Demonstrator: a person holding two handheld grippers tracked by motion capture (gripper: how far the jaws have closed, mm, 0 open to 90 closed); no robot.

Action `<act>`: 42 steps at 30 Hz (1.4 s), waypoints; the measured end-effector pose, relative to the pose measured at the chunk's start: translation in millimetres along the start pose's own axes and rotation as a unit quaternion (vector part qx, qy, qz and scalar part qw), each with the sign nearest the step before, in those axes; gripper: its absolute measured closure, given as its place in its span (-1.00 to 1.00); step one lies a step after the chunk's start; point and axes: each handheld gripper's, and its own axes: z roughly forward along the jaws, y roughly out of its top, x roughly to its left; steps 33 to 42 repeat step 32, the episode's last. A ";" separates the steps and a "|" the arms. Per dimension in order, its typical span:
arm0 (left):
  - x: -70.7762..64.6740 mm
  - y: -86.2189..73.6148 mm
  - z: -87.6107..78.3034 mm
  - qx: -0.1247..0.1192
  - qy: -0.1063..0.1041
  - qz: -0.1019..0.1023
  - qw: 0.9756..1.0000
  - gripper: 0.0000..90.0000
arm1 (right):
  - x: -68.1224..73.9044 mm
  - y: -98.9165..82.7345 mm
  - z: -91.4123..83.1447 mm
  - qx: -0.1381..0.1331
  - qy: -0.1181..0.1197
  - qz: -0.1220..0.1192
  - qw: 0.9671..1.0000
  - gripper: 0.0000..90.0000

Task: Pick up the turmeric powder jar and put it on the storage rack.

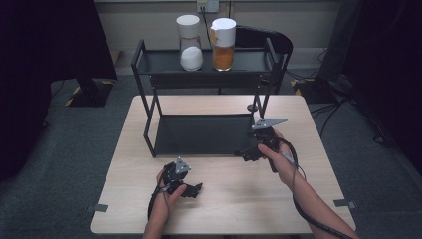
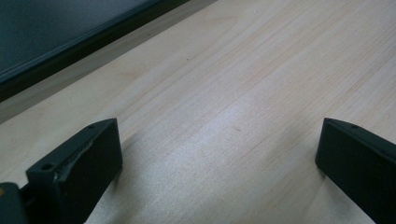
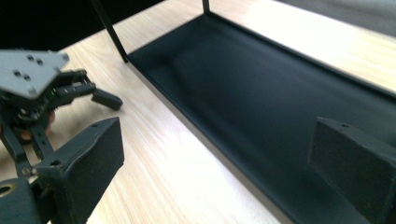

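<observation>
The left gripper (image 1: 191, 190) rests low over the wooden table (image 1: 239, 199) at about seven o'clock, jaws spread wide with bare wood between them, holding nothing. Toward one o'clock from it stands the black two-tier rack (image 1: 149, 119), its lower shelf (image 1: 201, 134) bare. On the top tier at twelve o'clock stand two white-capped jars just beside each other, the white-filled jar (image 1: 190, 44) on the left and the orange-filled jar (image 1: 223, 45) on the right. The right gripper (image 1: 247, 156) hovers at the rack's front right corner, about four o'clock, jaws wide apart and empty, over the lower shelf's edge.
</observation>
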 end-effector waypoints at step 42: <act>-0.4 0.0 -0.2 0.000 0.001 -0.001 1.000 -1.00 | 21.3 -90.0 -5.8 0.071 -0.044 -0.038 0.996 -0.97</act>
